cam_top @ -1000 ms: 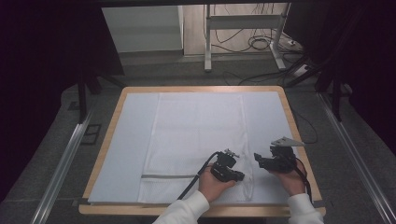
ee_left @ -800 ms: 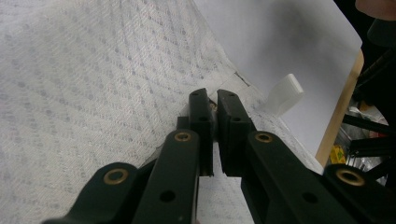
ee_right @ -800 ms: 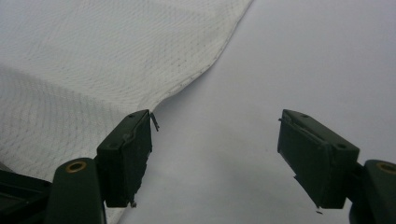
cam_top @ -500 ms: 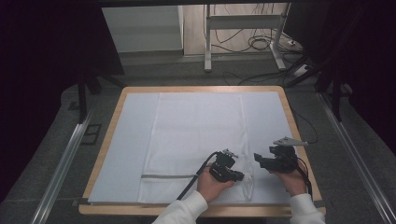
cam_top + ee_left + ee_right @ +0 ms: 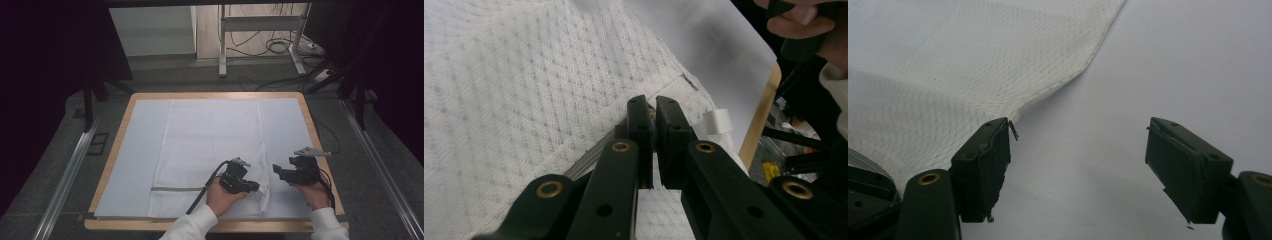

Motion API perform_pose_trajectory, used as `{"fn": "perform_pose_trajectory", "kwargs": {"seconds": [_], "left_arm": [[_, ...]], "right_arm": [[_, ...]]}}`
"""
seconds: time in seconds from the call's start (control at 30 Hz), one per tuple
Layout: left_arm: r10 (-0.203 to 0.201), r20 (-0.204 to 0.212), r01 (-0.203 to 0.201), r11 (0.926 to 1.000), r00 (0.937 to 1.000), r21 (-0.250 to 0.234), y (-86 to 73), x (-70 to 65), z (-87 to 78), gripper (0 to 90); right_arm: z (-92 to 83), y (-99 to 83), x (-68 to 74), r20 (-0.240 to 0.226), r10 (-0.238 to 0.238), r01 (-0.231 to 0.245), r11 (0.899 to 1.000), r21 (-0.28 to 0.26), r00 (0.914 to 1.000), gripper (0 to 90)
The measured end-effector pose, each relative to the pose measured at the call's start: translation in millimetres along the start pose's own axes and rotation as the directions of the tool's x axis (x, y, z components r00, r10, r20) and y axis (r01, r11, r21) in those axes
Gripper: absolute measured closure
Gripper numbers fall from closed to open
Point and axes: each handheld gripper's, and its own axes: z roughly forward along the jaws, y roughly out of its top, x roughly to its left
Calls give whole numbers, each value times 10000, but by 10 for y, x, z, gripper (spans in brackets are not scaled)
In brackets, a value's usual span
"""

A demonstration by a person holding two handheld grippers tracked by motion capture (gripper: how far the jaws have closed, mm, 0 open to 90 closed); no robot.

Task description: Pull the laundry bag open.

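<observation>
Cloth: we see a white textured cloth (image 5: 210,150) spread flat down the middle of the desk (image 5: 115,150), on a pale sheet (image 5: 142,145) that covers the desk top; a grey stripe (image 5: 175,189) crosses its near end.
Cloth corner: the near right corner (image 5: 262,192) is lifted a little off the sheet, where our left tool grips it.
Left tool: our left tool (image 5: 257,187) has its jaws together, clamped on the cloth edge; in the left gripper view the tool (image 5: 654,112) pinches the hem, with a small white tag (image 5: 716,121) just beside the jaws.
Right tool: our right tool (image 5: 276,171) sits just right of the cloth corner, jaws wide apart, nothing between them; in the right gripper view the tool (image 5: 1078,160) hangs over bare sheet (image 5: 1173,60), with the cloth edge (image 5: 998,65) touching or just behind one jaw; we cannot tell which.
Hands: our left hand (image 5: 222,195) and right hand (image 5: 312,190) come in from the near edge, near each other.
</observation>
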Motion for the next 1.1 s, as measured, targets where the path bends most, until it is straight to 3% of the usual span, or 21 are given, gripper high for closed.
{"fn": "perform_pose_trajectory", "kwargs": {"seconds": [0.53, 1.1], "left_arm": [[-19, 173, 27, 9990, 9998, -452, -18, 56, -186, 866], [-162, 223, 178, 9972, 9996, -730, -35, 119, -329, 866]], "right_arm": [[-20, 14, 16, -232, 7, -7, 10000, 11, 9997, 250], [-48, 57, 38, -1345, 975, -943, 9951, 304, 9861, 210]]}}
